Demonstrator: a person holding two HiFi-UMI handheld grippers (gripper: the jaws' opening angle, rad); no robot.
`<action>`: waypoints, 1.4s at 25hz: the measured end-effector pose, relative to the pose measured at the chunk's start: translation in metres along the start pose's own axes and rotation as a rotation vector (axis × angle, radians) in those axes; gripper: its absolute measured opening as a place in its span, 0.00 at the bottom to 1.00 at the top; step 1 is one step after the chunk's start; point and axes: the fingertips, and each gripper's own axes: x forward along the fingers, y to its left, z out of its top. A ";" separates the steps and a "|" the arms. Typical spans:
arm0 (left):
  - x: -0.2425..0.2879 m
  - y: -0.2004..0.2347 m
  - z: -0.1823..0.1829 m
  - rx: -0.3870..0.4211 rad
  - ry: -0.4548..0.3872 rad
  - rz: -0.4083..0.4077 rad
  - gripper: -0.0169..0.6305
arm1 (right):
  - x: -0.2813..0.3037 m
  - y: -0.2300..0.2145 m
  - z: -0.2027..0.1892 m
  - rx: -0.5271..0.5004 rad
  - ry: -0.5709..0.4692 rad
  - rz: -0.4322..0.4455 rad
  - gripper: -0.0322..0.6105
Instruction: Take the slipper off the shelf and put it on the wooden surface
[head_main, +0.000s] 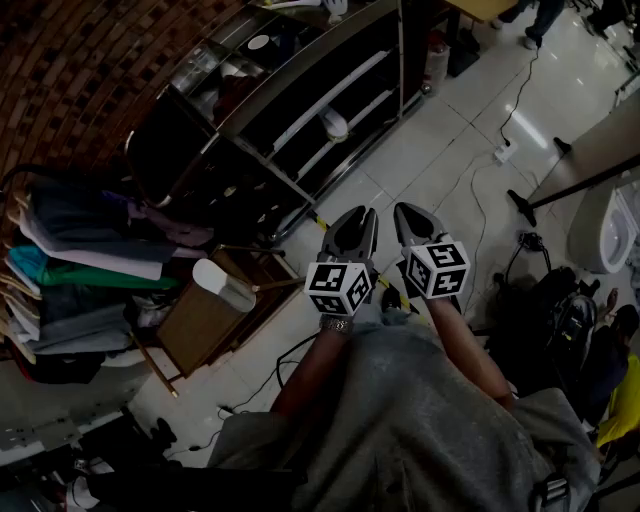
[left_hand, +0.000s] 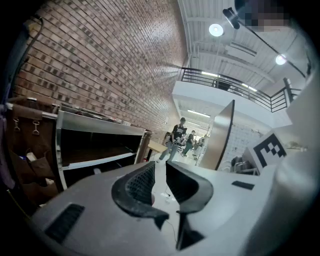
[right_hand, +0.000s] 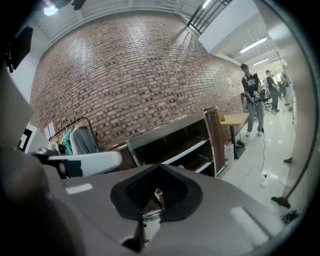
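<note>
A white slipper (head_main: 335, 125) lies on a lower board of the dark metal-framed shelf (head_main: 300, 90) that stands against the brick wall. The wooden surface (head_main: 200, 320) is a small low table, down and to the left of the shelf. Both grippers hang over the tiled floor in front of the shelf, well short of the slipper. My left gripper (head_main: 360, 213) (left_hand: 160, 164) is open by a narrow gap with nothing in it. My right gripper (head_main: 405, 208) (right_hand: 159, 167) is shut and empty. The shelf (left_hand: 100, 145) (right_hand: 175, 140) fills the view ahead of both grippers.
A white cylinder (head_main: 225, 285) lies at the wooden surface's edge. Clothes hang on a rack (head_main: 80, 260) at the left. Cables and a power strip (head_main: 503, 152) cross the tiles. Dark bags (head_main: 560, 310) sit at the right. People (right_hand: 252, 97) stand far down the hall.
</note>
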 end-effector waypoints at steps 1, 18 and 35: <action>-0.001 0.014 0.004 -0.010 -0.007 0.022 0.12 | 0.006 -0.006 0.002 0.000 0.001 -0.013 0.05; 0.102 0.199 0.061 -0.060 -0.029 0.076 0.12 | 0.225 -0.011 0.074 -0.113 0.076 0.040 0.05; 0.175 0.254 0.078 -0.093 -0.018 0.135 0.12 | 0.364 -0.091 0.062 -0.006 0.156 0.099 0.05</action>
